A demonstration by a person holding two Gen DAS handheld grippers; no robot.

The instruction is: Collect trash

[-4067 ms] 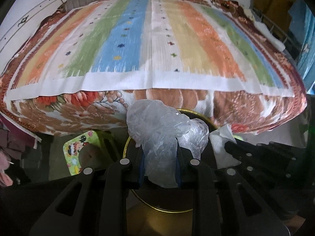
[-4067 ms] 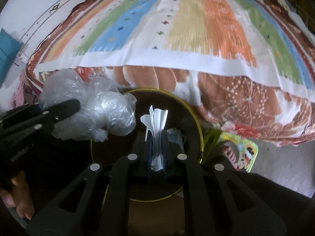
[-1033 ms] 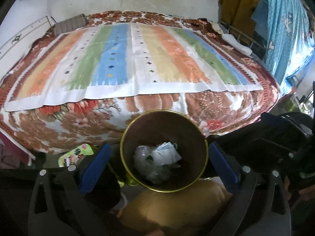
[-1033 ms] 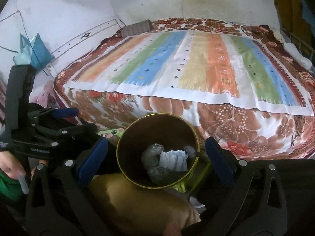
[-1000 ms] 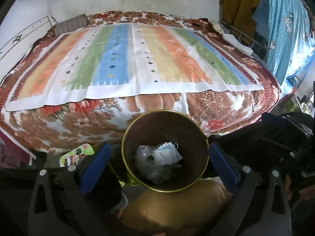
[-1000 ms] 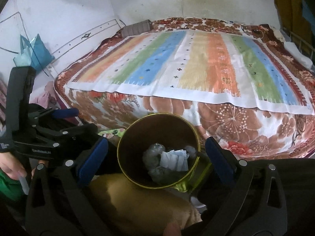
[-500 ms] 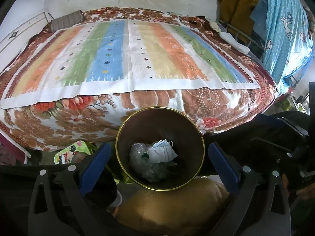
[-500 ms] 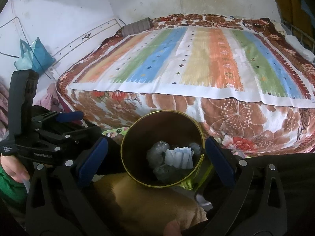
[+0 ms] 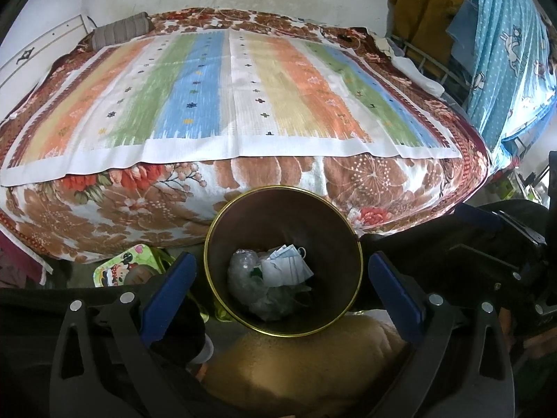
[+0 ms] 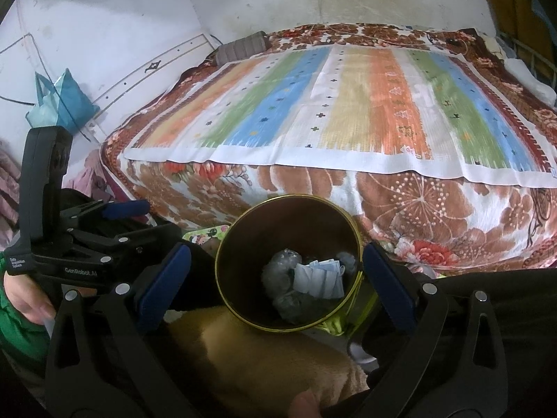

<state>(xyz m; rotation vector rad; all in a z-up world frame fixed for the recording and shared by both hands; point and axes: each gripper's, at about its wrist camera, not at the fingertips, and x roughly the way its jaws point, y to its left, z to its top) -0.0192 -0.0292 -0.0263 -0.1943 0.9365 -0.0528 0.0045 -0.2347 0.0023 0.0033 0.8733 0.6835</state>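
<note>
One round bin with a gold rim [image 9: 222, 299], holding one crumpled clear plastic wrap [image 9: 243, 271] and one pale blue face mask [image 9: 289, 268]; one striped cloth [image 9: 229, 97] on one floral bedspread [image 9: 104, 202]; one grey bolster pillow [image 9: 122, 31]; one teal plastic bag [image 10: 62, 101]; two grippers: left gripper [image 9: 282, 285], right gripper [image 10: 278, 278], both spread wide, holding nothing

A home bedroom: a wide bed [image 9: 243, 181] under a floral blanket [image 9: 115, 205] fills the view, a striped cloth [image 9: 229, 97] spread on top (a pillow [image 10: 243, 48] at its far edge). Clothes [image 9: 501, 45] hang beside the plastered wall [image 10: 104, 10].
</note>
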